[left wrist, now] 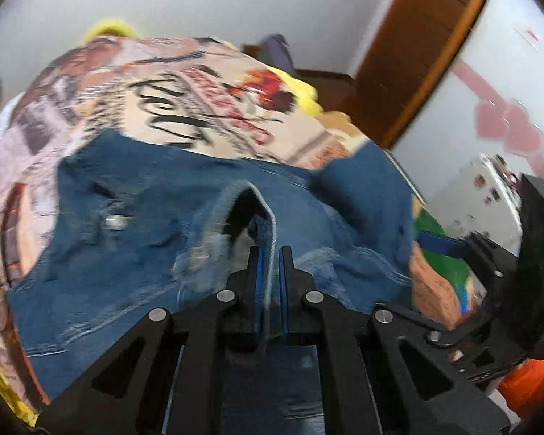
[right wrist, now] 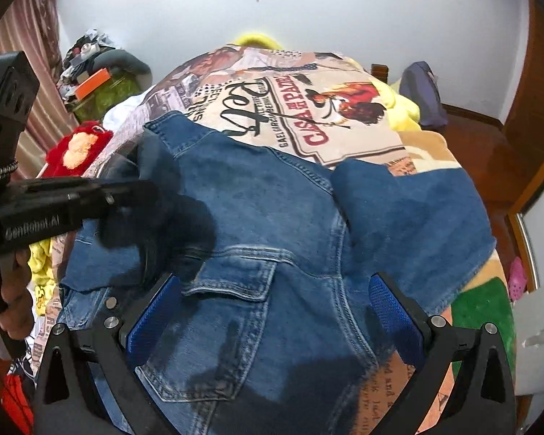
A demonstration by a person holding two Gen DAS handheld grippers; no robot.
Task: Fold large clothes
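Two grippers work a denim jacket [right wrist: 257, 224] spread on the bed's printed blanket [right wrist: 308, 108]; left gripper [left wrist: 271, 253] has its jaws clamped on a frayed denim edge; right gripper [right wrist: 275, 304] hovers, jaws wide apart; carry the edge across smoothly, keeping the pinch firm.

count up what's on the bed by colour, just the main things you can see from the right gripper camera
Blue: 1, the denim jacket
Beige with print: 1, the printed blanket
Yellow: 1, the yellow cloth
Red: 1, the red plush toy
Total: 4
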